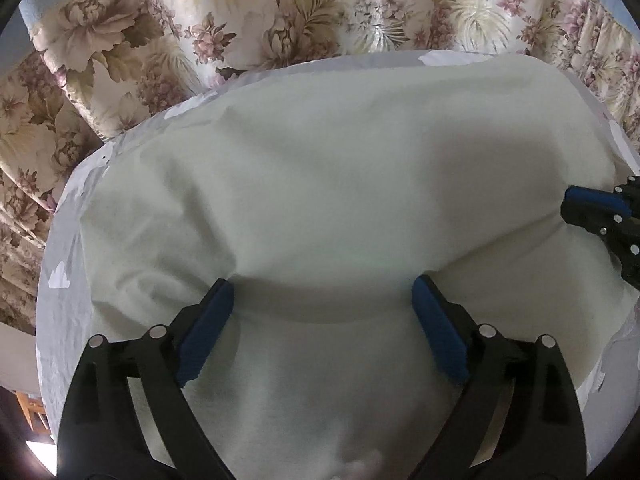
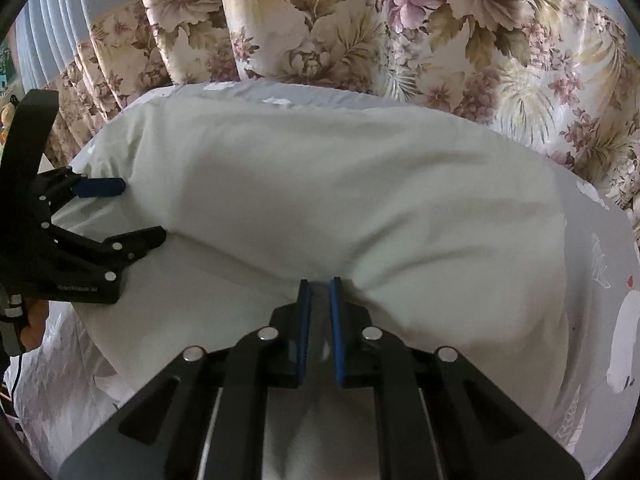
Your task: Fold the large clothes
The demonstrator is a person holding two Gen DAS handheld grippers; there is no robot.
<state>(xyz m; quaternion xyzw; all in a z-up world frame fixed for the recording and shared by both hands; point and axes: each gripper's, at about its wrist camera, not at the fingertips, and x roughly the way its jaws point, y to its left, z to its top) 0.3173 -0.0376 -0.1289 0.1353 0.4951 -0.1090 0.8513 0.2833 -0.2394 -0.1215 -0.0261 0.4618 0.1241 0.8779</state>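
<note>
A large pale green garment [image 1: 340,160] lies spread over the table, folded back on itself, with a soft fold line running across near my fingers. My left gripper [image 1: 322,284] stands wide open just above that fold, its blue pads [image 1: 208,332] apart with only loose cloth below. My right gripper [image 2: 320,280] is shut on a pinch of the garment [image 2: 340,200], and the cloth puckers toward its tips. In the left wrist view the right gripper [image 1: 568,210] sits at the garment's right edge. In the right wrist view the left gripper [image 2: 144,212] is open at the left edge.
A light grey patterned cover [image 1: 60,280] drapes the table [image 2: 600,280] under the garment. Flowered curtains [image 1: 160,40] hang close behind the far edge [image 2: 360,32]. A hand [image 2: 34,320] grips the left tool. Wooden furniture [image 1: 32,408] shows low at the left.
</note>
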